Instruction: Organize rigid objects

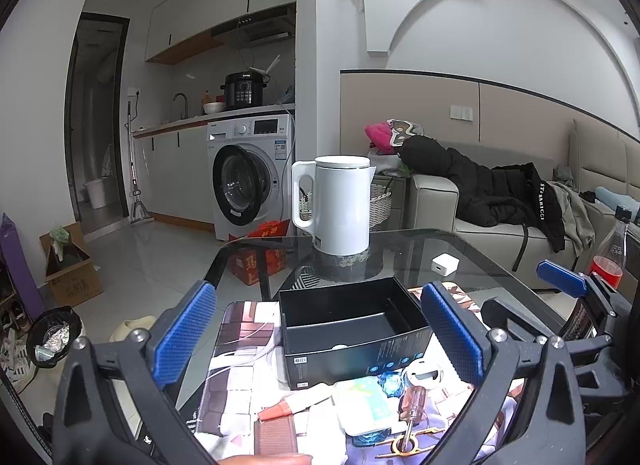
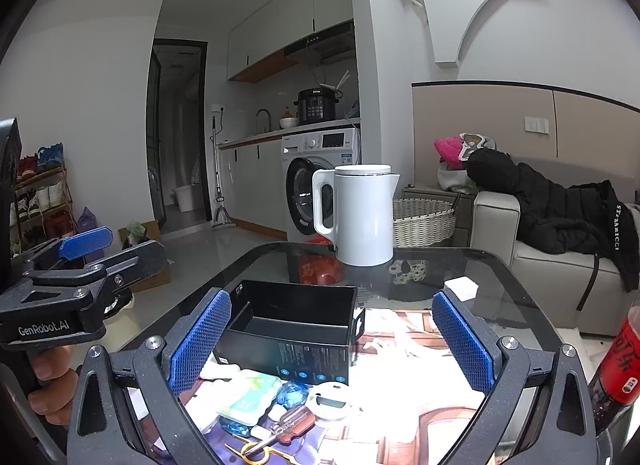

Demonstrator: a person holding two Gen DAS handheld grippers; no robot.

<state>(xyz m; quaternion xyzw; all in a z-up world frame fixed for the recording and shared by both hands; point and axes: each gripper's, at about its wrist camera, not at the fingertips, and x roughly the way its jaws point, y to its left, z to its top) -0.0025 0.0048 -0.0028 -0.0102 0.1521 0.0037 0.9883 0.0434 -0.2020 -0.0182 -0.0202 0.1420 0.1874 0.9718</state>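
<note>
An open black box point(image 1: 352, 325) stands on the glass table point(image 1: 480, 249), on a patterned mat. In front of it lie several small items: a screwdriver point(image 1: 414, 405) with a clear reddish handle, a white round case point(image 1: 424, 375), a green-and-white pack point(image 1: 368, 405), a blue wrapped piece point(image 1: 390, 379) and an orange-capped tube point(image 1: 296, 405). My left gripper point(image 1: 318, 321) hovers open over them with nothing between its fingers. My right gripper point(image 2: 331, 317) is also open and holds nothing, above the same box point(image 2: 292, 329) and screwdriver point(image 2: 292, 423).
A white kettle point(image 1: 336, 205) stands at the table's far side, with a white charger cube point(image 1: 445, 263) to its right. A red drink bottle point(image 2: 618, 361) stands at the right edge. A sofa with a black coat is behind; a washing machine and boxes are on the left.
</note>
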